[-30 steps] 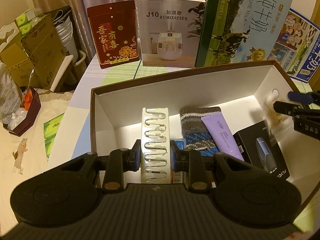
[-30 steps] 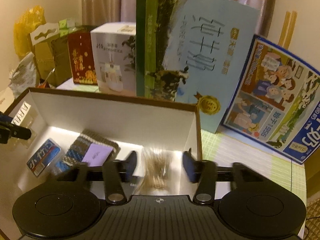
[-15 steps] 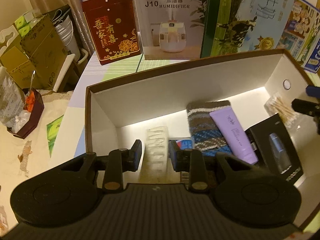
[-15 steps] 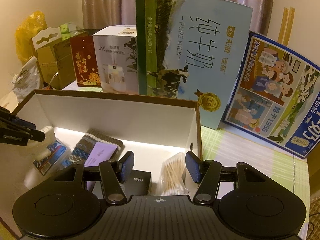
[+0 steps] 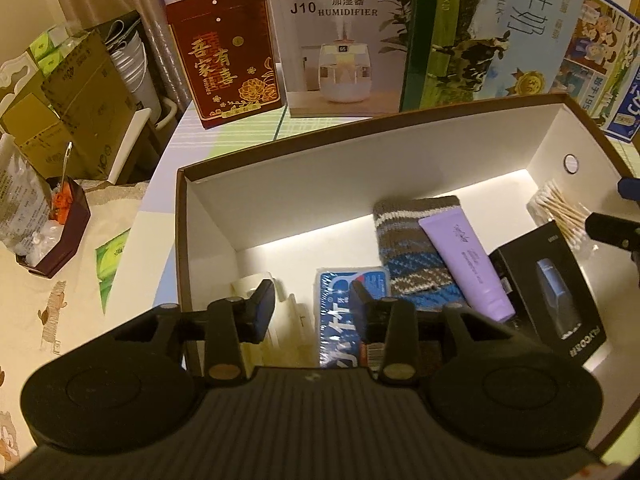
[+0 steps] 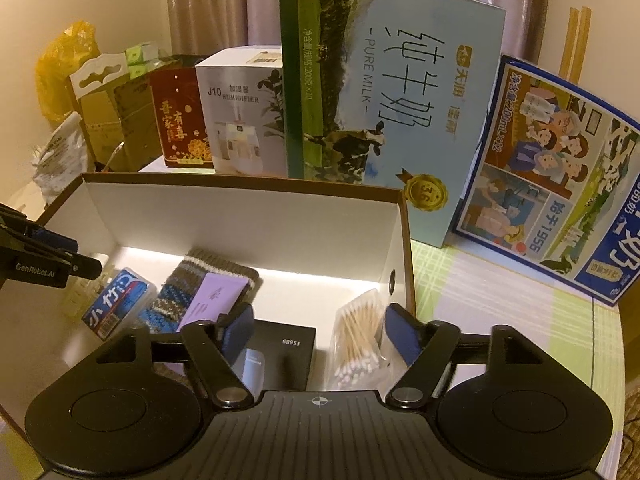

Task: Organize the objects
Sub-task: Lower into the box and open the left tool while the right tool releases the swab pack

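Objects lie in the open box (image 5: 400, 168); we hold our left gripper (image 5: 312, 300) low over its near left end, jaws apart and empty. Our right gripper (image 6: 318, 330) hovers spread above the cotton swabs (image 6: 358, 330). Farther back lies the striped sock (image 5: 412, 248).

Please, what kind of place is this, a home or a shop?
Probably a home room. Curtains hang behind a table with a checked cloth, and household packages stand there: a humidifier box and milk cartons.
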`<state>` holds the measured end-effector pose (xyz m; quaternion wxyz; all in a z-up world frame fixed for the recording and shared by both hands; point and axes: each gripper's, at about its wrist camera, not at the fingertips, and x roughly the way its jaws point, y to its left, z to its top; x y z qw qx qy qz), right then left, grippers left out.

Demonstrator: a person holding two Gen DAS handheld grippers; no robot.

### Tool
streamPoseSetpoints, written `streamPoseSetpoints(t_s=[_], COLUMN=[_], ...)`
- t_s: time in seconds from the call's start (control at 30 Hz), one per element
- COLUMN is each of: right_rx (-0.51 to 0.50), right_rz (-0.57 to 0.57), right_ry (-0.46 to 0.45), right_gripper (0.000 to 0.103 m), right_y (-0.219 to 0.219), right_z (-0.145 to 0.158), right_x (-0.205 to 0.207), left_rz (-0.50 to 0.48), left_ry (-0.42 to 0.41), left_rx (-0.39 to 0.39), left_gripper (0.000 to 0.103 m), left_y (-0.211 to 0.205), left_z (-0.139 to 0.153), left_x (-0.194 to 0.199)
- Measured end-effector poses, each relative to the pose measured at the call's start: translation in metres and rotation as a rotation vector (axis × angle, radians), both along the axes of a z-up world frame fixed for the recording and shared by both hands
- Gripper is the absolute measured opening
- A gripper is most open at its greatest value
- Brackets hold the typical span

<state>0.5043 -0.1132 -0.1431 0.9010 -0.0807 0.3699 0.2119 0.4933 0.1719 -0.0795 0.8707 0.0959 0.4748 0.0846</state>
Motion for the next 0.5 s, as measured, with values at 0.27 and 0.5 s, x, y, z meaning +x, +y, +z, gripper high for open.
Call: streamPoseSetpoints(t_s=[0.27,0.5], right_rx=[0.041,0.078], right_rz=[-0.004,-0.034], right_ry=[0.017,0.024], right_gripper=[0.089,0.094], right_y=[-0.004,-0.009], right_z=[0.006,0.014], right_x=[-0.016,-0.035], left_rz=[-0.018,-0.018], left_ry=[-0.018,-0.023], left_rx=[-0.035,-0.074], left_gripper=[0.065,0.075], left_y=[-0.013,-0.024], left_z=[0.015,0.025], left_x=[-0.019,-0.04])
